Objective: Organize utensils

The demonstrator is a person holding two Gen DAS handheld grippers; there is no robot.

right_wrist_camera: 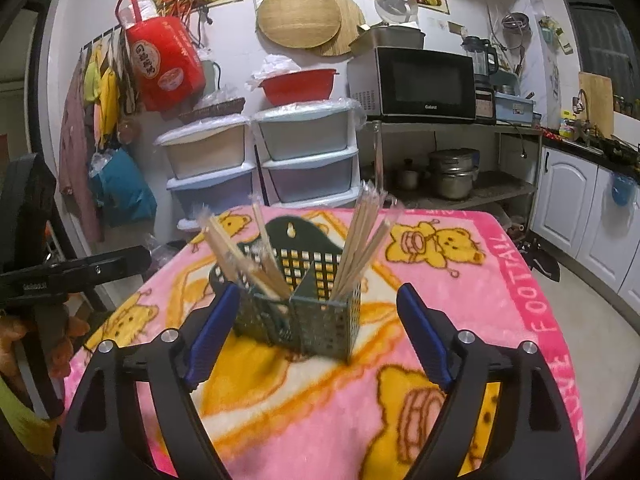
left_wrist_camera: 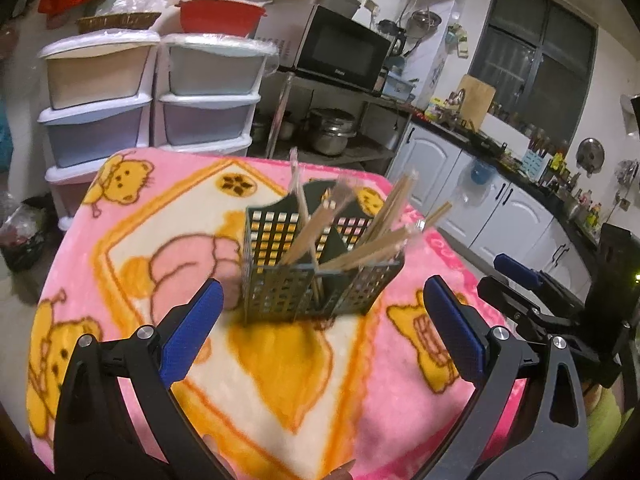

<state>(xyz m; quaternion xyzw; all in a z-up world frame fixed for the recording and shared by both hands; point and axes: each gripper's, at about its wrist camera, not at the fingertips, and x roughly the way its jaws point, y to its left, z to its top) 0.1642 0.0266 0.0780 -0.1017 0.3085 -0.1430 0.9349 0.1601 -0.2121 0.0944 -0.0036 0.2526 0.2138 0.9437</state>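
Standing at worktop [right_wrist_camera: 460, 292] centre, at 12 o'clock from both spread, empty hand-held grippers (left [left_wrist_camera: 322, 312], right [right_wrist_camera: 318, 328]), perforated utensil caddy [right_wrist_camera: 304, 316] is judged light, rigid; loose chopsticks [right_wrist_camera: 360, 240] best pinched mid-shaft.

Microwave [right_wrist_camera: 416, 82], stacked drawers [right_wrist_camera: 256, 156], red bowl [right_wrist_camera: 298, 86]

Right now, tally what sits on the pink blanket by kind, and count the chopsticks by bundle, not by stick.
Green perforated holder: 1
Compartments in it: 2
Chopstick bundles: 2, left bundle and right bundle, one in each compartment
Loose utensils on the blanket: 0
Total things on the blanket: 3 (holder plus two bundles)
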